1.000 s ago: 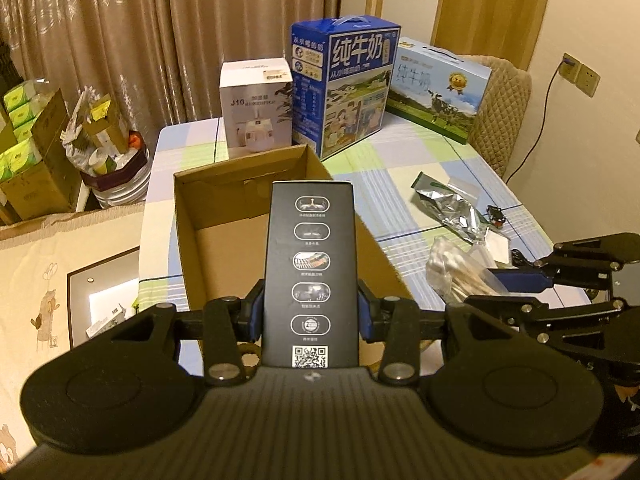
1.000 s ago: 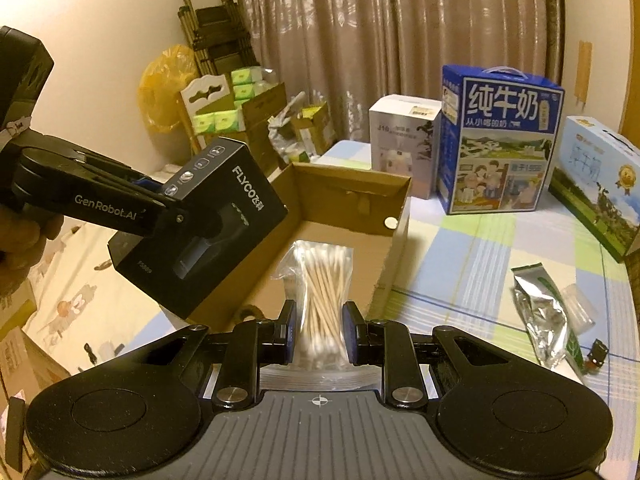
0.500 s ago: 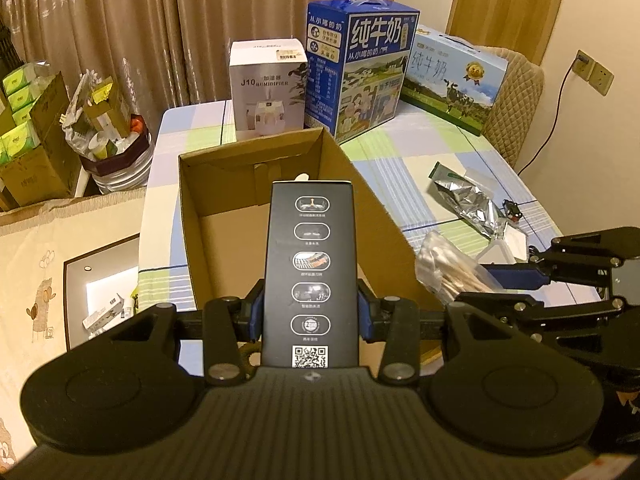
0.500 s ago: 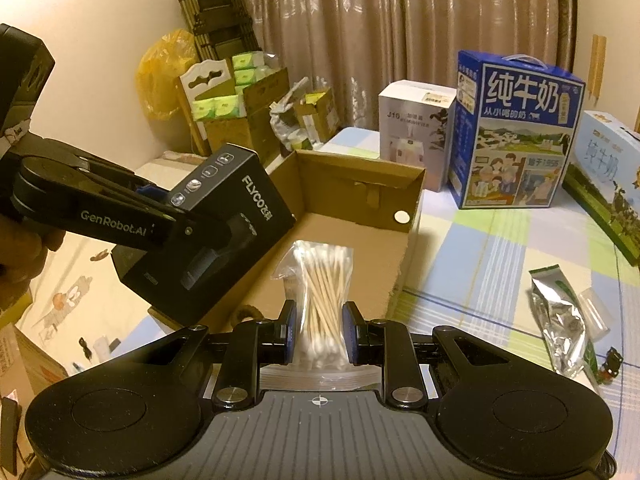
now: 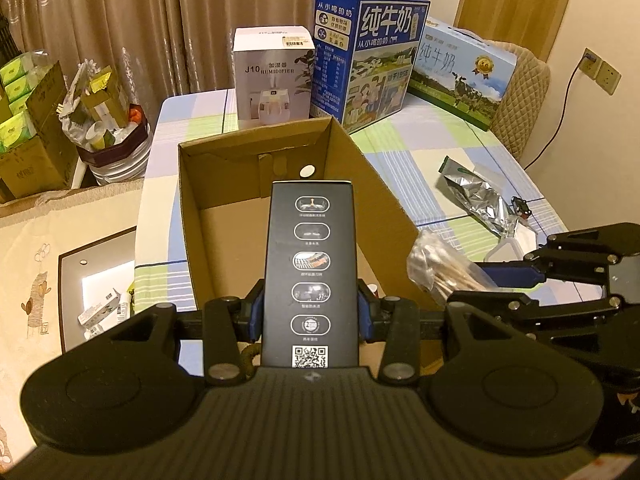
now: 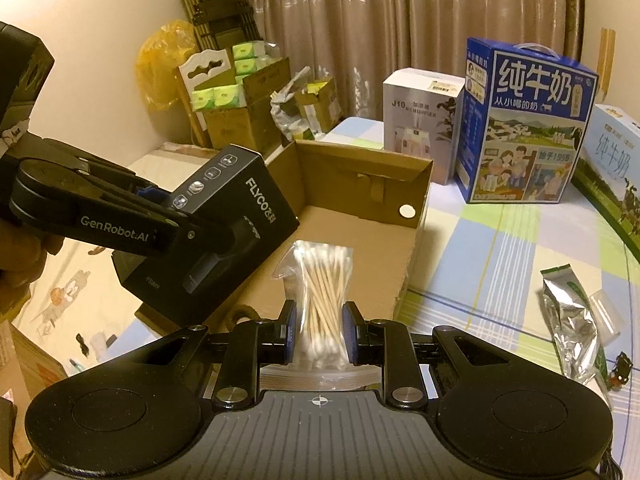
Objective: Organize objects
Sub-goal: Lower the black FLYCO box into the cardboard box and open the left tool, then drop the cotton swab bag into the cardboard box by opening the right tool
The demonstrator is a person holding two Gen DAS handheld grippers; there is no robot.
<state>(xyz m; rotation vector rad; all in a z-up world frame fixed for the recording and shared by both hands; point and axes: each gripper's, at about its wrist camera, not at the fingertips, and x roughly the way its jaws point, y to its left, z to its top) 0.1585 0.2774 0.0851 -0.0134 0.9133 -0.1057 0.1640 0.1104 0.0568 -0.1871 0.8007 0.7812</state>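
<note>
Pinching black box (image 5: 310, 276), left tongs (image 5: 310, 308); right tongs (image 6: 319, 330) pinching swab bag (image 6: 322, 280); checked tablecloth (image 6: 500, 248), curtains (image 6: 400, 32) behind.

My black box (image 5: 310, 268), icons and a QR code on its upper face, tilted over the open carton (image 5: 384, 204), swab bag (image 6: 320, 292) clear, sticks pale, also above it, carton brown, inside looks empty, I think

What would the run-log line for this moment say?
left tongs: shut on black box | right tongs: shut on cotton swab bag | both over open cardboard box | nothing released yet
</note>
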